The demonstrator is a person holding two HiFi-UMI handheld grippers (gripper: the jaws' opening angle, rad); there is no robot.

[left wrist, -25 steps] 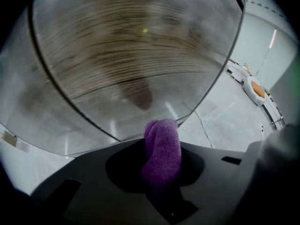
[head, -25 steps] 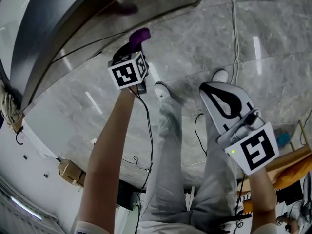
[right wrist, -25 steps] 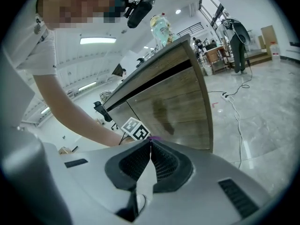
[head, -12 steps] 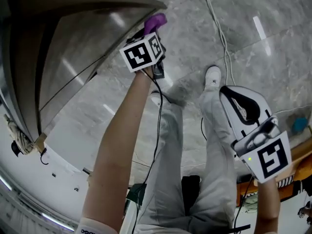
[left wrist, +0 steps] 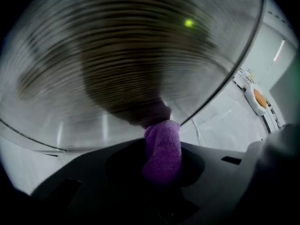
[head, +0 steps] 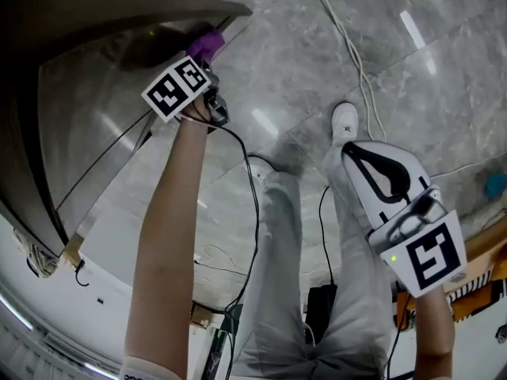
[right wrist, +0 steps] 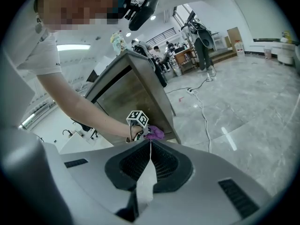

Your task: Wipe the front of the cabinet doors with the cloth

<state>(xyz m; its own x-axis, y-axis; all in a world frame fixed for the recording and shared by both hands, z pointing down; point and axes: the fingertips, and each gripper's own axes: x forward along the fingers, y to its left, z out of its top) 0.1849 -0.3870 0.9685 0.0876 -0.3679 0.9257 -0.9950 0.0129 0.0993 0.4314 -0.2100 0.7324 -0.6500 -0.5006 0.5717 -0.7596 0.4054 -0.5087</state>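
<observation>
The left claw (head: 203,57) is gripping a purple cloth (head: 207,44). Its jaws are closed on the wad, and the cloth's tip is sticking out ahead of them. The cloth is pressing against the cabinet door (head: 95,109) at about 11 o'clock in the head view. It is sitting just beside the door's outer edge, near the corner (head: 238,8) that is pointing toward 12 o'clock.

In the left gripper view that edge is running from 1 o'clock down to the cloth at the centre. The grey, blurred face of the door is filling everything from 9 to 12 o'clock, and pale floor is opening out toward 3 o'clock.

The right claw (head: 372,163) is hanging at 4 o'clock in the head view, well apart from the cabinet. Its jaws are closed together with nothing between them.

From the door edge round to 3 o'clock the grey floor (head: 301,62) is lying open. Only a white cable (head: 348,42) is crossing it, running from 12 o'clock down toward a white shoe (head: 344,122). A black cord (head: 252,196) is trailing from the left claw toward 6 o'clock, between the arm and the legs.
</observation>
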